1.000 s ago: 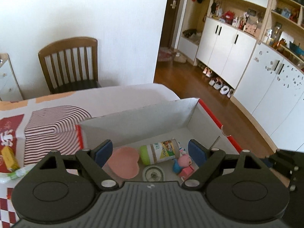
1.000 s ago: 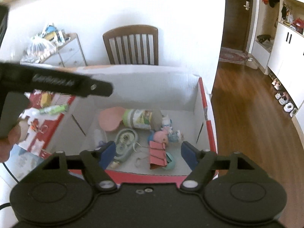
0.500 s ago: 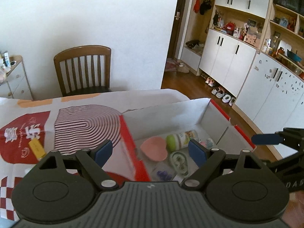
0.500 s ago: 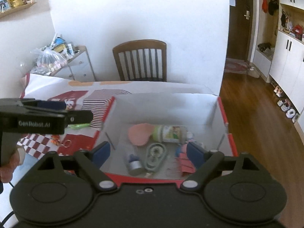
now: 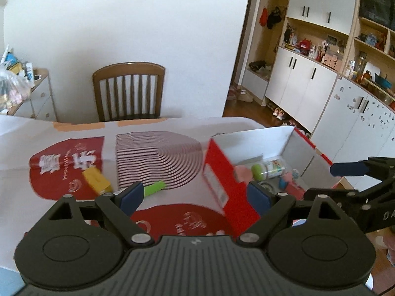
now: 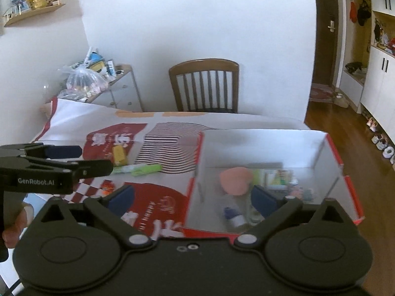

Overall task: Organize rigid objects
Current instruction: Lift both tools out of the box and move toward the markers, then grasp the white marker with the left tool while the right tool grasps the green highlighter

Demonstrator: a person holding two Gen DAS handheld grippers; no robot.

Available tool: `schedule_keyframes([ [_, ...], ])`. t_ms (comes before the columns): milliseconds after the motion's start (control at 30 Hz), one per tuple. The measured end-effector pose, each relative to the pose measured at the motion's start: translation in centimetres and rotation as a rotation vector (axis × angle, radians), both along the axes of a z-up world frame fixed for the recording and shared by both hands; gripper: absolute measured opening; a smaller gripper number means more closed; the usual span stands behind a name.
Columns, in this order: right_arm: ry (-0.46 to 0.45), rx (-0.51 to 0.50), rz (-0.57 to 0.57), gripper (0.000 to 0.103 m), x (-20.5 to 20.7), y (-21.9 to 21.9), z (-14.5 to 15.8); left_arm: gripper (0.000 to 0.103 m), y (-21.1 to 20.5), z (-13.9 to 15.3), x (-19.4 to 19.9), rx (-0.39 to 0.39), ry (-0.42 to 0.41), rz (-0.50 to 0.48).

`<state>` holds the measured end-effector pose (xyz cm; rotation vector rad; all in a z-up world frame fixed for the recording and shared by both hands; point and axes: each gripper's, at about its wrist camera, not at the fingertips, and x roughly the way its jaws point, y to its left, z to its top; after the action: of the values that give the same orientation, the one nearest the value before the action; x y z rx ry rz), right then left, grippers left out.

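Observation:
A red-and-white cardboard box (image 6: 330,148) stands at the table's right end and shows in the left wrist view too (image 5: 222,172). It holds a pink heart piece (image 6: 234,180), a green-capped bottle (image 5: 267,169) and several small toys. On the table left of the box lie a yellow block (image 5: 96,181) and a green tube (image 6: 145,169). My left gripper (image 5: 195,194) is open and empty above the table near the box's left wall. My right gripper (image 6: 192,196) is open and empty above the box's near left corner.
The table carries a red-and-white printed cloth (image 5: 158,153). A wooden chair (image 6: 205,86) stands behind it. A side cabinet with bags (image 6: 98,83) is at the far left. White cupboards (image 5: 308,86) and wooden floor lie to the right.
Both grippers have drawn back and left from over the box. The table left of the box, with the yellow block and green tube, has come into view.

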<state>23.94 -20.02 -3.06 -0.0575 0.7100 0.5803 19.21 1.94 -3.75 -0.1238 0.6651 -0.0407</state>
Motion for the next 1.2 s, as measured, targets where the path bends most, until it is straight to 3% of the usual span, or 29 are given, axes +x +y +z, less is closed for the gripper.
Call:
schedule_keyframes([
  [200,-0.007,0.018,0.015,0.103,-0.9,3.3,-0.2,0.091,3.9,-0.9,-1.7,-0.001,0.005,0.018],
  [300,0.003,0.023,0.012,0.103,-0.8,5.0,-0.5,0.100,5.9,-1.5,-2.1,-0.002,0.010,0.029],
  [400,0.010,0.016,0.011,0.103,-0.8,6.6,-1.0,0.100,7.6,-2.2,-2.0,-0.012,0.011,0.051],
  [733,0.032,-0.031,0.000,0.103,1.1,11.5,-3.2,0.100,12.7,-5.7,0.4,-0.017,0.040,0.144],
  [1200,0.042,-0.118,0.008,0.103,5.6,16.5,-7.2,0.100,15.9,-10.7,5.5,0.025,0.078,0.109],
])
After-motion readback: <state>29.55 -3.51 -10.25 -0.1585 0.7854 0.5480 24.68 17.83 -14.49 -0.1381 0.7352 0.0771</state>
